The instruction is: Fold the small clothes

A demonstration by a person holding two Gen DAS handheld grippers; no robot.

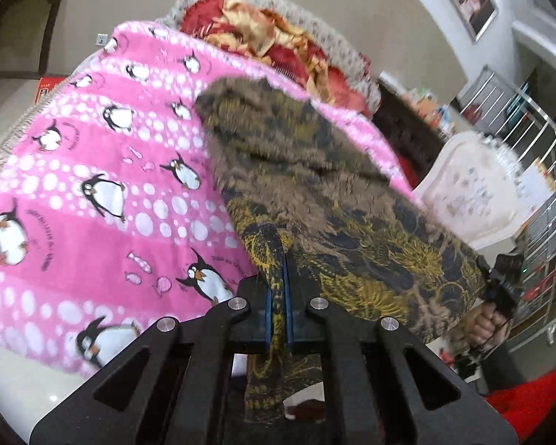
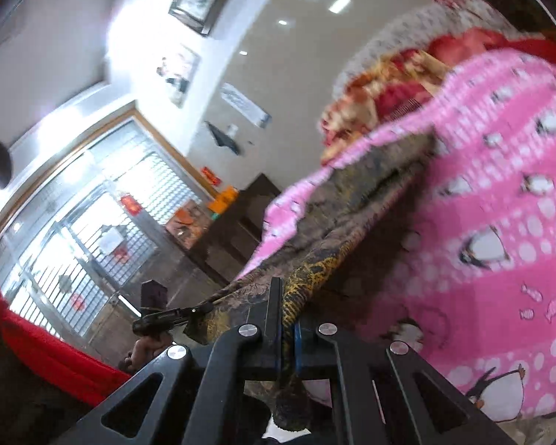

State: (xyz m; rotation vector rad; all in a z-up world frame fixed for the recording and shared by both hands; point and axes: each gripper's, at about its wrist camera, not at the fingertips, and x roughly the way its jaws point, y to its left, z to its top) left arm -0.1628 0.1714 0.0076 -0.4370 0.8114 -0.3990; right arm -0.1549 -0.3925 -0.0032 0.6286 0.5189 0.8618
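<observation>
A dark garment (image 1: 352,222) with a gold flower print and a brown fuzzy lining hangs stretched between both grippers, above a pink penguin blanket (image 1: 92,185). In the left wrist view my left gripper (image 1: 277,267) is shut on the garment's near edge, and cloth bunches between its blue pads. My right gripper (image 1: 489,270) holds the far corner at the right, with a hand (image 1: 485,324) around its handle. In the right wrist view my right gripper (image 2: 287,319) pinches a gold-patterned fold of the garment (image 2: 311,270). The left gripper (image 2: 200,311) grips the other end.
A red and gold quilt (image 1: 278,37) is heaped behind the blanket (image 2: 500,204). A white chair back (image 1: 474,193) and a metal rack (image 1: 548,193) stand to the right. A red sleeve (image 2: 37,333) is at the left, with a barred glass door (image 2: 92,222) beyond.
</observation>
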